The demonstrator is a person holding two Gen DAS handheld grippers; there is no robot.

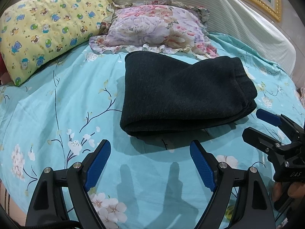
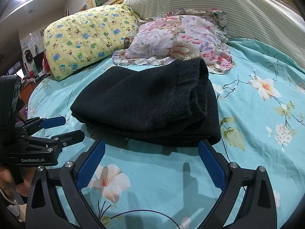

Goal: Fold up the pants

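The dark pants (image 1: 183,93) lie folded into a thick stack on the turquoise flowered bed sheet (image 1: 63,103), with the waistband at the right. They also show in the right wrist view (image 2: 148,103). My left gripper (image 1: 150,147) is open and empty, a little in front of the stack's near fold. My right gripper (image 2: 152,147) is open and empty, just before the stack's near edge. The right gripper also shows in the left wrist view (image 1: 253,122) at the stack's right corner. The left gripper shows in the right wrist view (image 2: 72,126) at the stack's left.
A yellow bear-print pillow (image 1: 47,30) lies at the back left. A pink and lilac flowered pillow (image 1: 158,32) lies right behind the pants. A striped headboard cushion (image 1: 238,19) stands behind them. The sheet (image 2: 257,114) spreads to the right.
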